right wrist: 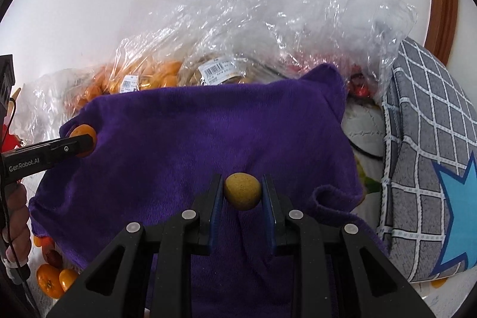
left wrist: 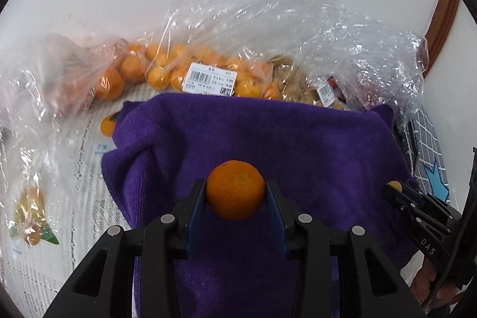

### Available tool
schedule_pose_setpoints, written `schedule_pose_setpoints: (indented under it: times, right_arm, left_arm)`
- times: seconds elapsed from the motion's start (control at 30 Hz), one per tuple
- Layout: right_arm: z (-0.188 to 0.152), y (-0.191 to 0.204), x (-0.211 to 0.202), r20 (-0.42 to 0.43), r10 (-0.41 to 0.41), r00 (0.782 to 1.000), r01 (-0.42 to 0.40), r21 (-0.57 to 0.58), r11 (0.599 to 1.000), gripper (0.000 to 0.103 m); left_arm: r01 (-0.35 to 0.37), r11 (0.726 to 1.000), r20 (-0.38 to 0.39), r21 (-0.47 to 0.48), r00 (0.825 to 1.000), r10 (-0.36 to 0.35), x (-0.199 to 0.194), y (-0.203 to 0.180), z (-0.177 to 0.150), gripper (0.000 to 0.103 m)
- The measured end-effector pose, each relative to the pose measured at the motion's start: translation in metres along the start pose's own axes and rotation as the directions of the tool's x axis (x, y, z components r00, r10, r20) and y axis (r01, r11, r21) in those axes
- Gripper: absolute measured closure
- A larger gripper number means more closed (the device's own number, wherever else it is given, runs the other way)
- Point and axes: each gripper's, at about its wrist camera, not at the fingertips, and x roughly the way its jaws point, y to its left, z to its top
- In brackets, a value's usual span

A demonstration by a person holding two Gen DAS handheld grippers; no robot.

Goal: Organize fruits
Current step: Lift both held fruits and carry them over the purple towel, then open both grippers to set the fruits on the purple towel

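My left gripper (left wrist: 235, 189) is shut on an orange tangerine (left wrist: 235, 188) and holds it over a purple towel (left wrist: 298, 145). My right gripper (right wrist: 242, 191) is shut on a small yellow-brown round fruit (right wrist: 242, 191) over the same towel (right wrist: 193, 139). In the right wrist view the left gripper (right wrist: 80, 142) shows at the left with the tangerine (right wrist: 88, 133). In the left wrist view the right gripper (left wrist: 396, 189) shows at the right with its small fruit (left wrist: 394, 185).
Clear plastic bags of tangerines (left wrist: 167, 70) and of brownish fruit (left wrist: 295, 79) lie behind the towel against a white wall. Loose tangerines (right wrist: 50, 280) lie at lower left. A grey checked cushion (right wrist: 432, 139) is at the right. A printed tablecloth (left wrist: 83, 169) lies underneath.
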Motion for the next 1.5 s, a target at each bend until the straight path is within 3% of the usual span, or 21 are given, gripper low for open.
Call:
schedule_pose_setpoints:
  times: [0.2,0.57,0.6,0.73,0.8,0.9,1.1,1.3,1.5]
  right_arm:
    - [-0.004,0.002,0.010,-0.022,-0.006,1.000,0.006,-0.003,1.000,0.078]
    - [-0.008,0.003,0.013,-0.021,-0.009,1.000,0.009,-0.008,1.000,0.077]
    - [-0.008,0.003,0.012,-0.018,-0.010,1.000,0.010,-0.010,1.000,0.075]
    - [-0.010,0.005,0.003,0.008,-0.015,1.000,0.015,-0.013,1.000,0.046]
    - [-0.009,0.006,-0.005,0.041,-0.031,0.999,0.032,-0.012,0.999,0.044]
    - [-0.006,0.009,-0.018,0.078,-0.069,0.995,0.071,-0.025,0.997,0.040]
    - [-0.001,0.010,-0.055,0.148,-0.110,0.983,0.111,0.005,0.994,0.040]
    - [-0.011,0.014,-0.097,0.136,-0.173,0.976,0.173,0.011,0.985,0.040]
    - [-0.036,0.016,-0.124,0.085,-0.128,0.988,0.121,0.082,0.989,0.040]
  left_arm:
    - [-0.003,1.000,-0.041,0.010,0.999,0.004,0.012,-0.003,-0.006,0.065]
    - [-0.020,0.999,-0.045,0.028,0.999,0.022,0.014,-0.008,-0.011,0.065]
    - [-0.023,0.999,-0.045,0.029,0.999,0.024,0.013,-0.009,-0.011,0.065]
    - [-0.016,0.999,-0.042,0.028,0.999,0.017,0.009,-0.013,-0.009,0.060]
    - [-0.020,0.999,-0.030,0.031,0.999,0.021,0.004,-0.016,-0.009,0.050]
    - [-0.086,0.993,0.005,0.076,0.996,0.085,-0.005,-0.024,-0.007,0.046]
    - [-0.077,0.994,0.074,0.076,0.995,0.071,-0.040,-0.035,-0.001,0.045]
    - [-0.066,0.992,0.161,0.107,0.986,0.048,-0.091,-0.044,-0.004,0.045]
    - [-0.127,0.989,0.191,0.071,0.975,0.112,-0.130,-0.021,-0.029,0.045]
